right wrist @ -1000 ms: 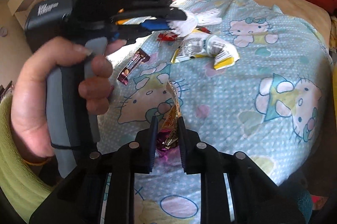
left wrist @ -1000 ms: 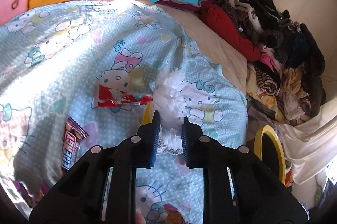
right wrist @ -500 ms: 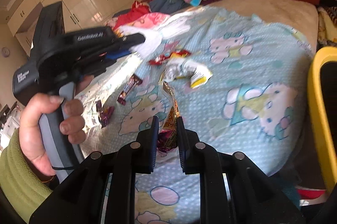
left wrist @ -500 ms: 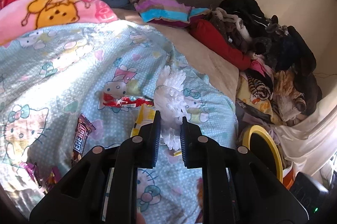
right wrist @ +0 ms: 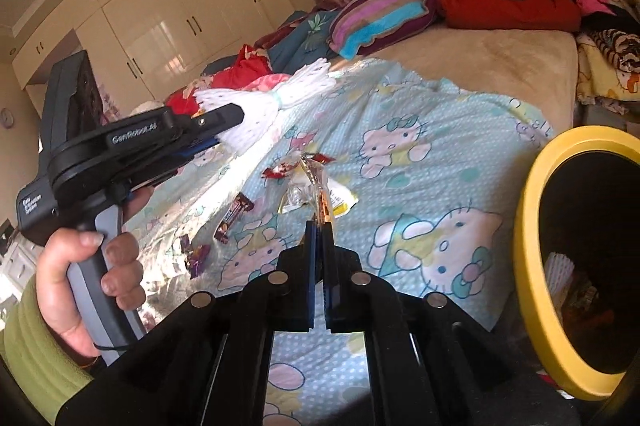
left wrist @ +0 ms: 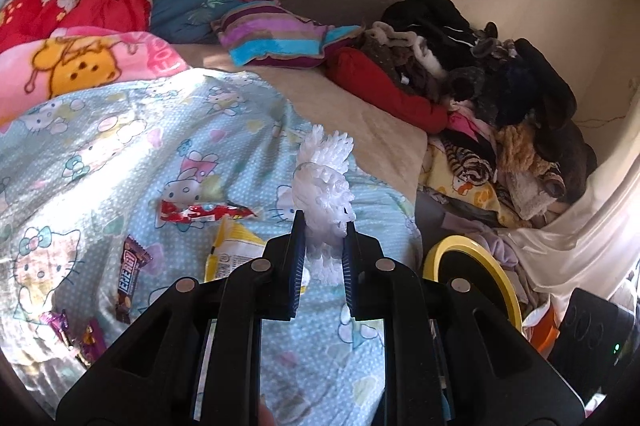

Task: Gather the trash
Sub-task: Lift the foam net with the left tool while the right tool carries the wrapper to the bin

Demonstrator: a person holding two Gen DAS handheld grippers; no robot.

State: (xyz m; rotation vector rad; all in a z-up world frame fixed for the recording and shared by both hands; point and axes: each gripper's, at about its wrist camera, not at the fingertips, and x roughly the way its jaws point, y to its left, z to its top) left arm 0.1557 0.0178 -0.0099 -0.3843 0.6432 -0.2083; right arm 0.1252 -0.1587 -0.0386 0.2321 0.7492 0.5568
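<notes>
The left gripper [left wrist: 322,238] has its fingers clamped on a white foam net sleeve [left wrist: 324,185], which sticks up and forward out of them above the blue cat-print blanket [left wrist: 120,153]; in the right wrist view the same gripper [right wrist: 208,127] is held in a hand [right wrist: 92,290] with the sleeve [right wrist: 276,97] fanning out ahead of it. The right gripper [right wrist: 319,226] has its fingers nearly closed on a thin shiny gold wrapper [right wrist: 322,193] that stands up between them over the blanket [right wrist: 440,153]. Just right of the blanket's near corner sits a bin with a yellow rim [right wrist: 532,266], its dark inside showing some litter; the left wrist view shows that rim [left wrist: 476,254] beside the bed edge. Still lying on the blanket are purple candy wrappers [left wrist: 76,334] nearest, then a brown energy bar wrapper [left wrist: 130,278], a yellow-and-white packet [left wrist: 236,254] and a red wrapper [left wrist: 200,214] farther in. Beyond the blanket lie a pink cartoon blanket [left wrist: 80,69], a striped pillow [left wrist: 280,37] and, to the blanket's far right, a heap of clothes [left wrist: 500,97]. White wardrobes [right wrist: 160,25] stand behind the bed.
</notes>
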